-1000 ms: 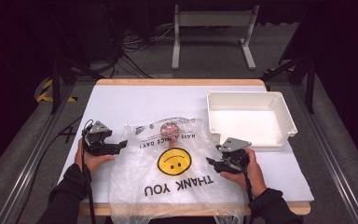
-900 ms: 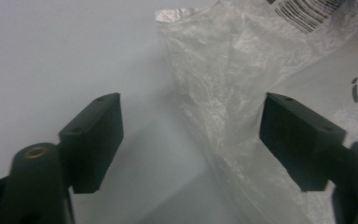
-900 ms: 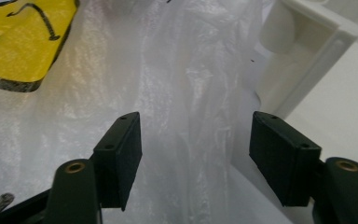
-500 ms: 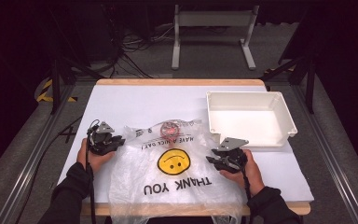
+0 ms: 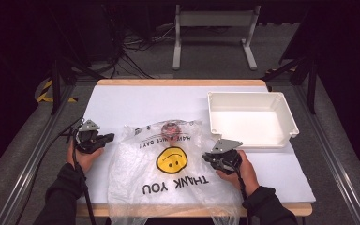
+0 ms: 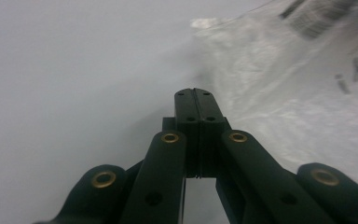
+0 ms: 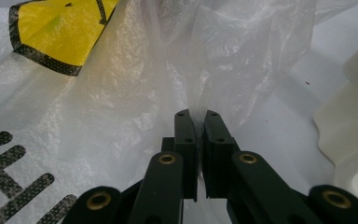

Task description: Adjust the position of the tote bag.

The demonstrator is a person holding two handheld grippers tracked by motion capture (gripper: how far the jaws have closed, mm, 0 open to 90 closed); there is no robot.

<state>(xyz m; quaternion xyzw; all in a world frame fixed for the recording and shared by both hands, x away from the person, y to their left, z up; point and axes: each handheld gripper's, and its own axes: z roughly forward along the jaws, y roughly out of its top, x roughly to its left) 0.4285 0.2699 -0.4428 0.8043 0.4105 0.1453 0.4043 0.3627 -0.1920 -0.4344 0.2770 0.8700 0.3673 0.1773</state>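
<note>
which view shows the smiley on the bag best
The high view: the whole yellow smiley sits unobstructed on the bag. The right gripper view catches one yellow corner of it; the left gripper view has bag film and blurred print.

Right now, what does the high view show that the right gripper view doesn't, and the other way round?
High view: the whole white tray and a red thing inside the plastic bag near its far end. Right gripper view: the right tool up close, its jaws, which have just been closing, pinching a fold of the bag's film. Both: the bag, its yellow smiley, part of the THANK YOU print, and the tray's edge.
</note>
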